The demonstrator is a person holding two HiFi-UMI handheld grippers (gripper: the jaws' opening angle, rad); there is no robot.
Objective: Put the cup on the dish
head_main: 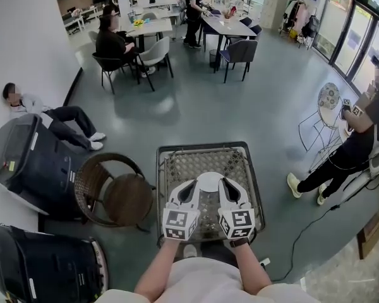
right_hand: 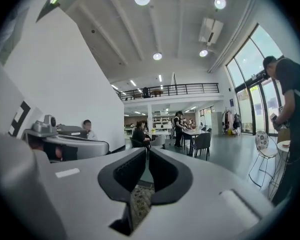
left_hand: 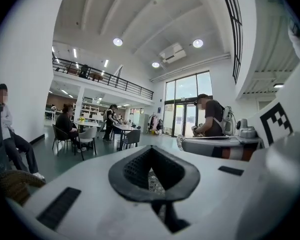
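Observation:
A white dish (head_main: 210, 180) lies on the metal mesh table (head_main: 177, 163), below me in the head view. My two grippers sit side by side over the table's near half, and the dish shows between their tips. The left gripper (head_main: 194, 185) points at the dish's left edge and the right gripper (head_main: 225, 184) at its right edge. In the left gripper view the left gripper (left_hand: 152, 151) has its dark pads meeting at the tips, with nothing between them. In the right gripper view the right gripper (right_hand: 146, 155) has its pads almost together and empty. No cup shows in any view.
A wicker chair (head_main: 110, 191) stands just left of the table. Dark bags (head_main: 25, 160) sit further left. A person (head_main: 360, 137) stands at the right beside a white wire chair (head_main: 322, 122). A black cable (head_main: 309, 226) runs over the floor. Another person (head_main: 44, 115) sits against the left wall.

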